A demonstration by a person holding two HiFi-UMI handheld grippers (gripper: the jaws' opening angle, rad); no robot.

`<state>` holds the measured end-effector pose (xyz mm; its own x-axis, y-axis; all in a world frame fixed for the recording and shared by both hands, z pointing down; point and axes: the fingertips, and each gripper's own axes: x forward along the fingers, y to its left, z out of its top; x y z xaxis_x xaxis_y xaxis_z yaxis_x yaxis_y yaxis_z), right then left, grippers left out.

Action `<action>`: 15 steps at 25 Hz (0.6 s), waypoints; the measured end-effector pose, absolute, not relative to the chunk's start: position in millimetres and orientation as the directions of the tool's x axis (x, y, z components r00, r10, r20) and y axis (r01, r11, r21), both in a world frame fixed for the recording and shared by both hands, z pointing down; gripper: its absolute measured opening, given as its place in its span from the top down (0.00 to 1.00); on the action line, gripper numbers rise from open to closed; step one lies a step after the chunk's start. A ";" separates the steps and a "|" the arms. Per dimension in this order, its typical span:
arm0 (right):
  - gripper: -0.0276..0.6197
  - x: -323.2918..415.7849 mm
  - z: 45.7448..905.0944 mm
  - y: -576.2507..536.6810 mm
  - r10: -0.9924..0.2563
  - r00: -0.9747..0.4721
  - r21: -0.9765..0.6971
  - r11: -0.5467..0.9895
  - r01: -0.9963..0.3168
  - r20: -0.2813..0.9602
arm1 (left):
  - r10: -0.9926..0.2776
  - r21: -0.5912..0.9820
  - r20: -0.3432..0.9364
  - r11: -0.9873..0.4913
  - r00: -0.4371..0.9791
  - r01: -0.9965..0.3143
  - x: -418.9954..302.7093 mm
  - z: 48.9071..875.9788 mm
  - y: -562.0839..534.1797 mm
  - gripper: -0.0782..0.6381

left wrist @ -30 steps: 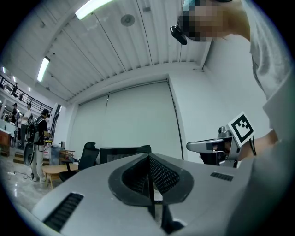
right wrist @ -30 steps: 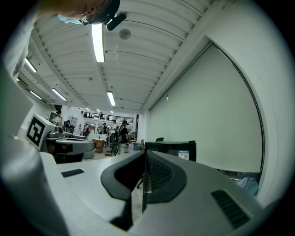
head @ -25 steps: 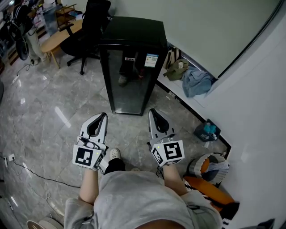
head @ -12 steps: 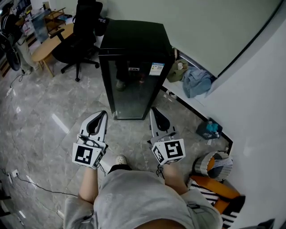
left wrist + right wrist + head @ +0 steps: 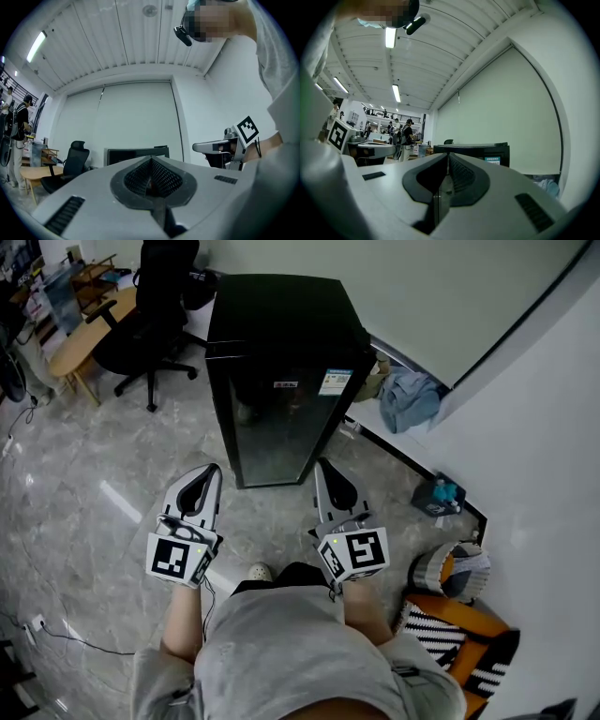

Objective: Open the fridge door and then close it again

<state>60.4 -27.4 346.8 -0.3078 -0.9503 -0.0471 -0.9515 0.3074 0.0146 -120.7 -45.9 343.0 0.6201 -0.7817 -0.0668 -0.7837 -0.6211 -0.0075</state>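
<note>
The tall black fridge stands just ahead, its door facing between the left gripper and right gripper, both closed and empty.

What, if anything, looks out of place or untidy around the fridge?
The fridge stands upright with its door shut, and nothing about it looks odd. To its right, a blue cloth lies crumpled on the white ledge by the wall, as if dropped rather than folded. I see no spill or damage.
</note>
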 end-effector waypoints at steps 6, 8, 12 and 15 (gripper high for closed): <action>0.92 63.0 354.6 -39.6 -0.960 -0.278 0.020 0.277 -0.961 -0.034 | -0.769 0.003 -0.084 -0.636 0.634 -0.772 -123.1 350.8 -67.2 0.87; 0.92 67.0 358.1 -47.6 -0.960 -0.278 0.024 0.278 -0.960 -0.027 | -0.769 0.005 -0.081 -0.636 0.634 -0.771 -119.7 352.6 -75.9 0.87; 0.92 73.7 358.4 -72.1 -0.959 -0.282 0.019 0.282 -0.959 -0.017 | -0.776 0.007 -0.069 -0.629 0.627 -0.777 -113.9 352.3 -97.1 0.87; 0.92 79.5 356.7 -91.5 -0.956 -0.292 0.010 0.292 -0.956 -0.005 | -0.791 0.016 -0.043 -0.611 0.610 -0.791 -108.8 352.9 -112.5 0.87</action>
<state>79.5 -91.5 356.7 -0.2918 -0.9565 -0.0053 -0.9564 0.2917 0.0103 -108.8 -112.5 352.9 0.6103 -0.7910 -0.0426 -0.7912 -0.6114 0.0160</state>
